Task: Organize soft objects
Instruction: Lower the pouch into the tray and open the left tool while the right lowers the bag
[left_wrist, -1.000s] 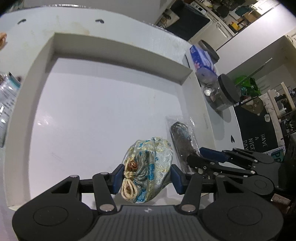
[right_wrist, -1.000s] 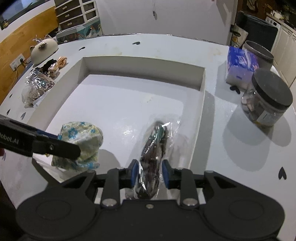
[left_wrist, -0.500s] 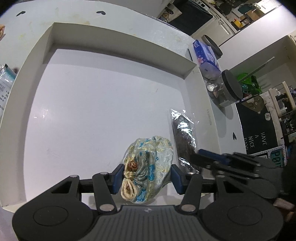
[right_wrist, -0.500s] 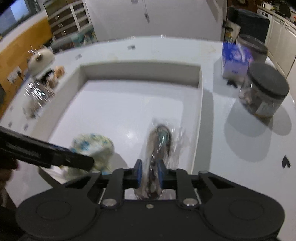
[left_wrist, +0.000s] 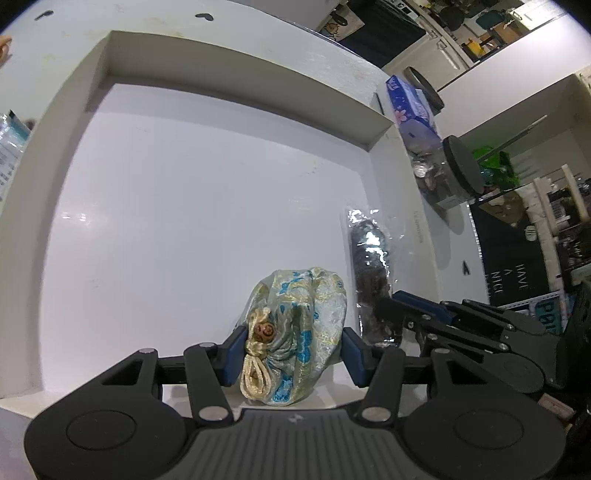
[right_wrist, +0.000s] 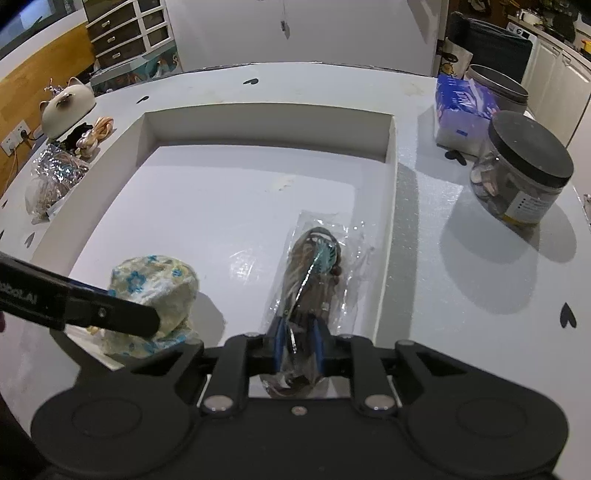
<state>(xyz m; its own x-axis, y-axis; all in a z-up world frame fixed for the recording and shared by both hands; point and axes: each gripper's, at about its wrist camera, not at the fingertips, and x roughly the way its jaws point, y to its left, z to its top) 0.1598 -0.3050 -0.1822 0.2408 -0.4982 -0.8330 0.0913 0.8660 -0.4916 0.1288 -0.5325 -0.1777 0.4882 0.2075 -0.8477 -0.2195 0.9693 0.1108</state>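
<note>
Over on the far left, outside the tray (right_wrist: 391, 229), I see a crinkly foil packet (right_wrist: 51, 181), a knot of cords (right_wrist: 92, 136) and a cat-shaped ornament (right_wrist: 66, 103) on the counter (right_wrist: 443, 266); none of them is in reach yet; moving right, my left gripper (left_wrist: 291, 350) has its jaws pinching the brocade pouch (left_wrist: 295, 332), blue pads pressed into the cloth on both sides; the pouch sits at the near edge of the tray floor, though I cannot tell whether it rests there or hangs just clear; further right, my right gripper (right_wrist: 299, 343) has its jaws squeezed close on the near end of the plastic sleeve (right_wrist: 317, 273) with the dark bundle inside; the sleeve lies lengthwise along the tray's right wall; beyond that wall stand a tissue pack (right_wrist: 461, 110) and a black-lidded jar (right_wrist: 524, 166).

My worries, as I judge them: the sleeve is slick film, so the grip may hold only plastic and let the bundle slide out of line; the pouch is squashy, so a loose pinch could let it roll off the pads; the two grippers sit near each other, so a careless swing could knock them together; if I open the jaws too high, either item may tumble against the wall.
</note>
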